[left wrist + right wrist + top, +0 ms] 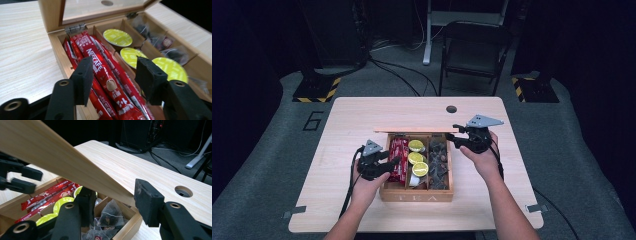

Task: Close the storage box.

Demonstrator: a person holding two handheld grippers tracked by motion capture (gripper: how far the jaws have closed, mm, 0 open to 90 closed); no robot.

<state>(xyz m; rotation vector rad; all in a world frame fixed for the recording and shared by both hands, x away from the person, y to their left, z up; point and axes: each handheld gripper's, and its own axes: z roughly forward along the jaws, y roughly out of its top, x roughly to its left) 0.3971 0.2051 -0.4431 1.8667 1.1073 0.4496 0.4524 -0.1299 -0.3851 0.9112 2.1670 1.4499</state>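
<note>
left claw: left gripper (113, 80) jaws wide apart, nothing held; it hangs just over the red coffee sticks (100, 65), one jaw on each side of the top stick, not visibly touching it
right claw: right gripper (112, 203) jaws also spread, with the corner of the lid (62, 167) between them; the far jaw sits at the lid edge, and I cannot tell if it actually presses, so not a grip
key relation: sticks lie straight ahead of and below the left gripper, long axis running from the hinge side toward the box front, roughly along the gripper's line of sight; jaws straddle across that axis, so judged ready to come down and close on one stick
nearer hand: left, by far; the right is across the box at the lid's far corner
where things are: wooden box (417, 196) mid-table, lid standing open at the back; sticks in the left compartment, green-topped pods (117, 37) in the middle one, tea bags (107, 217) in the right one
high view adds: both hands at once, left gripper (379, 167) at the box's left edge, right gripper (462, 139) at its back right corner, layout on the table (362, 115)
left gripper view adds: stick printing, hinges, jaw-to-stick gap
right gripper view adds: lid edge between its jaws, tea bags up close; the other gripper is blurred at its left
</note>
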